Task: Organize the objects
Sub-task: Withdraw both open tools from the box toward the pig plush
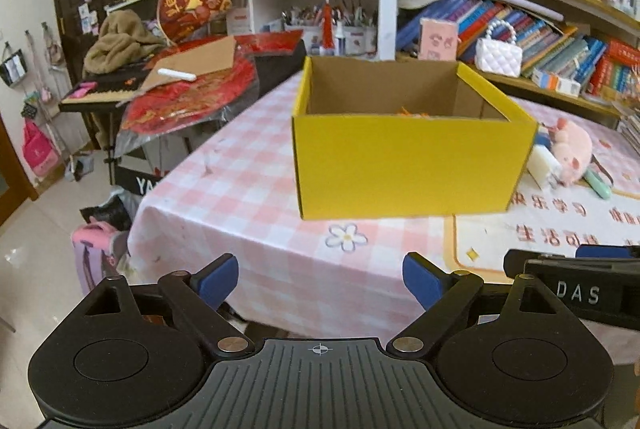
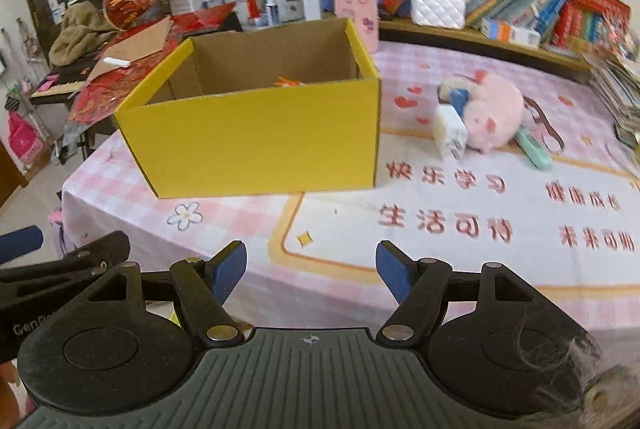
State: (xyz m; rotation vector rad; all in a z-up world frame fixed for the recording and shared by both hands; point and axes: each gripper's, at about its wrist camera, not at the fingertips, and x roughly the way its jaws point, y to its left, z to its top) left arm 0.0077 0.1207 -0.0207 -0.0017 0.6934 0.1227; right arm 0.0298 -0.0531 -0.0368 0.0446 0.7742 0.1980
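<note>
Two hand-held grippers are hovering side by side over the near edge of a table covered in a pink checked cloth (image 1: 240, 165), both empty: the left gripper (image 1: 320, 281) is standing spread wide, the right gripper (image 2: 311, 271) is parting less widely, and nothing is lying between either pair of blue pads. The open yellow box (image 1: 404, 165) is sitting ahead of them, something orange just showing inside. To its right a pink plush pig (image 2: 494, 117), a white charger (image 2: 450, 133) and a green pen-like item (image 2: 534, 149) are lying close together, apparently awaiting collection. By the look of it, a pick-up is being set up; the next move is likely calling for the right gripper to reach far right toward that cluster. The right wrist view is showing the cluster in full, while the left is cropping it behind the box corner.
</note>
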